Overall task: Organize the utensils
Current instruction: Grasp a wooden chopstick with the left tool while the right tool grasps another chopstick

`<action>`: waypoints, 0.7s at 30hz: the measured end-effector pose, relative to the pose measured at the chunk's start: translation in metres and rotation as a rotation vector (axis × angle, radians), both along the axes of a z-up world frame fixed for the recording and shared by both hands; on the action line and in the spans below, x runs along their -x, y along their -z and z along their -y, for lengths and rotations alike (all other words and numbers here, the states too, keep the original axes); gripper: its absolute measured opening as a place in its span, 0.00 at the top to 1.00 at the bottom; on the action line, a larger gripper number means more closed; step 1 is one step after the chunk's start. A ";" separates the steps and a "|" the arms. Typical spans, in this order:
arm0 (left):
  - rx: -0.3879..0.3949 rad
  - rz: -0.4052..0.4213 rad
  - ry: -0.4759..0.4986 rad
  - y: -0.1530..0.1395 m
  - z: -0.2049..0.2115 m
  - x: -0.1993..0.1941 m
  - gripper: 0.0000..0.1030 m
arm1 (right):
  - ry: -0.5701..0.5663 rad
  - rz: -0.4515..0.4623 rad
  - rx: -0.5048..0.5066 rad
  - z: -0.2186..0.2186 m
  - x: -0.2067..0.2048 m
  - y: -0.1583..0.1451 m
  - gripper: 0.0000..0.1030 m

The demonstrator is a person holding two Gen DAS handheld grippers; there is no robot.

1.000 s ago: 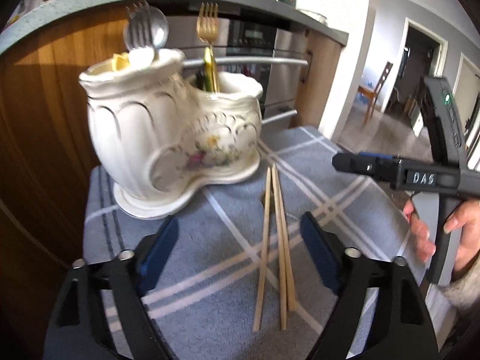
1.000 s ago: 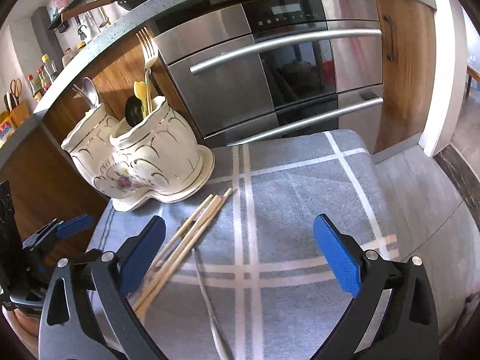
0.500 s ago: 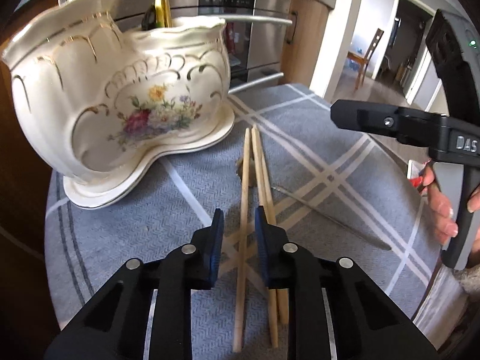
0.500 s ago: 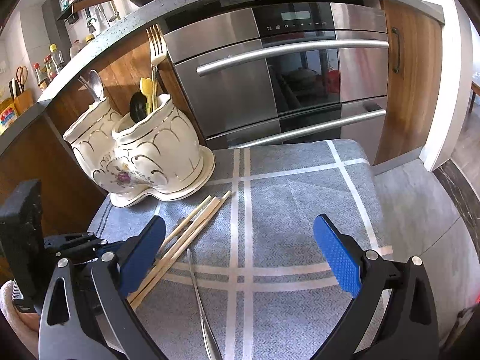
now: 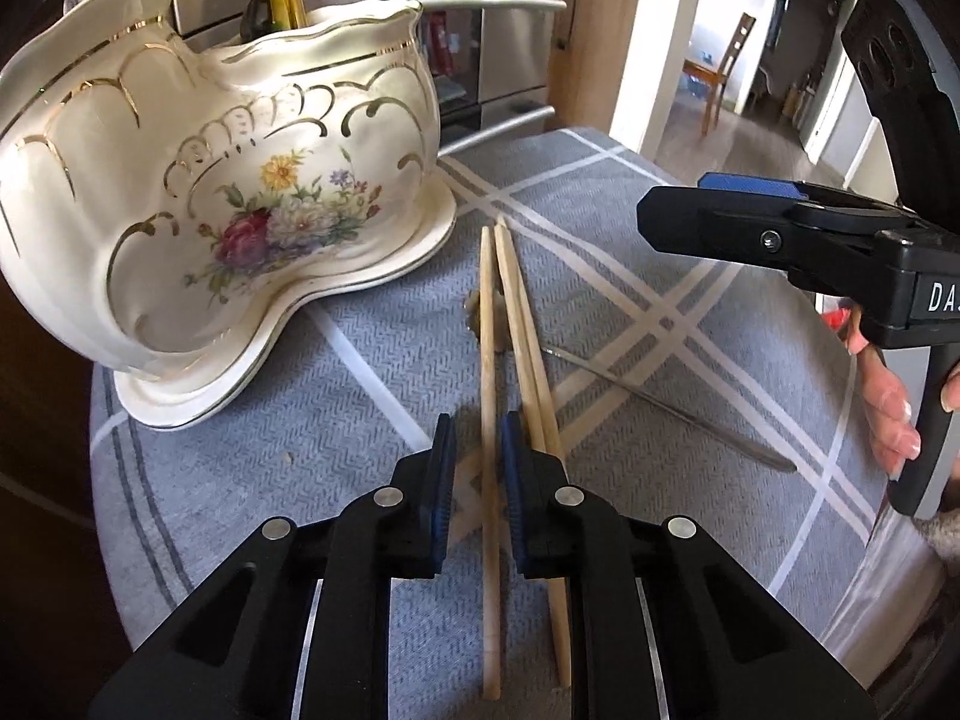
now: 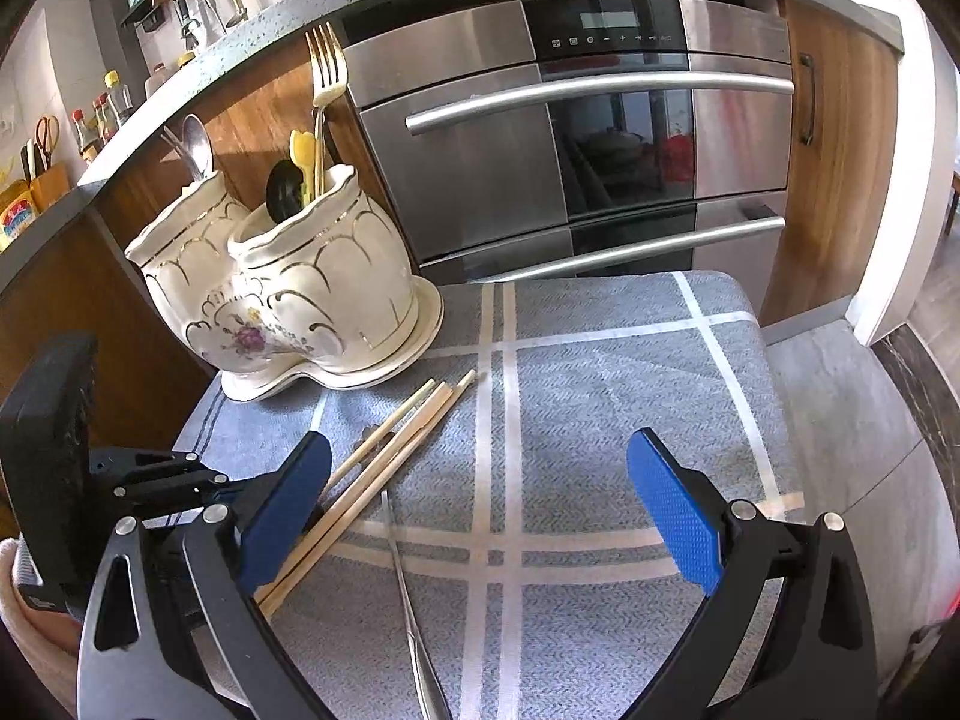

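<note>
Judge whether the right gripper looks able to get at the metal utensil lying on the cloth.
Probably yes: the right gripper is open above the metal utensil, whose handle lies uncovered; only its far end sits under the chopsticks.

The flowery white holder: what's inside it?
The ceramic holder holds a gold fork, yellow and black utensils, and a silver spoon; their lower ends are hidden.

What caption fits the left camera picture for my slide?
Left gripper closing around one wooden chopstick beside the flowered ceramic holder on a grey cloth.
</note>
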State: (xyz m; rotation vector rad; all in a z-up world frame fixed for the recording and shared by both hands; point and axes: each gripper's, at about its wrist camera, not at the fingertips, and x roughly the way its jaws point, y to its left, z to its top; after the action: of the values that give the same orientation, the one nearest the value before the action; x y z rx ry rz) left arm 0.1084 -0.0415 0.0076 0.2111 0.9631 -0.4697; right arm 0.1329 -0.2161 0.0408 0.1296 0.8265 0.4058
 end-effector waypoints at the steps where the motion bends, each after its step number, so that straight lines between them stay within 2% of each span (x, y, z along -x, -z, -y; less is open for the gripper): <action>1: -0.010 0.002 0.005 0.001 0.002 0.001 0.85 | -0.003 0.000 0.001 -0.001 0.000 0.000 0.05; 5: -0.073 0.055 0.016 0.002 0.009 0.007 0.94 | -0.023 -0.007 0.007 -0.007 0.000 0.003 0.06; 9: -0.070 0.076 0.012 0.001 0.008 0.009 0.95 | -0.058 -0.017 0.029 -0.012 0.002 0.005 0.08; 14: -0.025 0.123 -0.002 -0.015 -0.004 0.020 0.95 | -0.103 -0.048 0.065 -0.021 0.004 0.012 0.22; 18: 0.036 0.149 -0.008 -0.031 -0.019 0.032 0.95 | -0.146 -0.050 0.087 -0.031 0.008 0.013 0.38; 19: 0.048 0.153 -0.006 -0.034 -0.022 0.034 0.95 | -0.153 -0.059 0.088 -0.034 0.009 0.013 0.44; 21: 0.071 0.156 -0.009 -0.037 -0.027 0.037 0.95 | -0.155 -0.088 0.056 -0.037 0.010 0.015 0.48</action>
State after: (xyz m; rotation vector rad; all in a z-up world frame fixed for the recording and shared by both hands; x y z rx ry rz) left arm 0.0716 -0.0148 0.0450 0.1761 0.7932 -0.4713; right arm 0.1233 -0.1790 0.0258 0.0314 0.9372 0.5247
